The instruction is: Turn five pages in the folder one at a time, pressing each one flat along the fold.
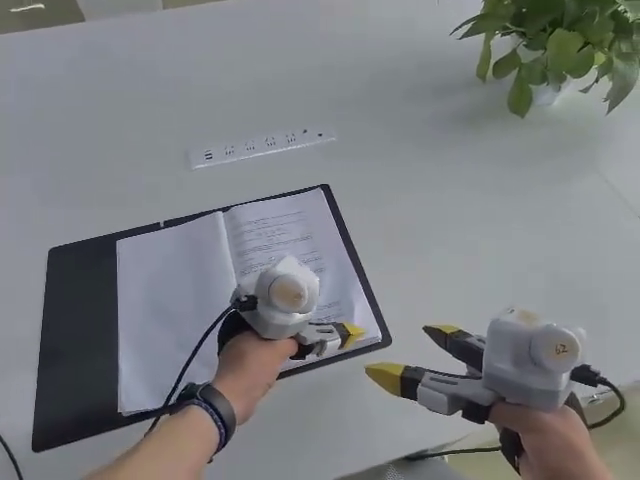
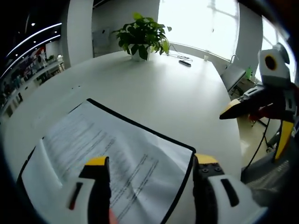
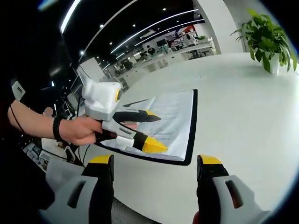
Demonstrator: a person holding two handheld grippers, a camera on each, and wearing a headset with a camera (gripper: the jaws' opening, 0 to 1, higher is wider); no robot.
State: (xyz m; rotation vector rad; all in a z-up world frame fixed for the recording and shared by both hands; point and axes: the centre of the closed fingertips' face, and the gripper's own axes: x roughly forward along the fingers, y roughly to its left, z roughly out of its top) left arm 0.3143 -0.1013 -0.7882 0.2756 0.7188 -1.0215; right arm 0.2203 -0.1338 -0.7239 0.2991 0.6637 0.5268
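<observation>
A black folder (image 1: pixel 60 340) lies open on the white table, with a blank white page on its left side and a printed page (image 1: pixel 285 235) on its right. My left gripper (image 1: pixel 335 335) hovers open over the lower right corner of the printed page (image 2: pixel 117 154), one jaw on each side of the folder's black edge. Nothing is between its jaws. My right gripper (image 1: pixel 412 355) is open and empty, off the folder to the right, near the table's front edge. In the right gripper view, the left gripper (image 3: pixel 161 133) is above the folder (image 3: pixel 173 121).
A white power strip (image 1: pixel 262 148) lies behind the folder. A potted plant (image 1: pixel 555 45) stands at the far right of the table (image 1: pixel 450 200). The table's front edge runs just below both grippers. The right gripper (image 2: pixel 254 130) shows at the right of the left gripper view.
</observation>
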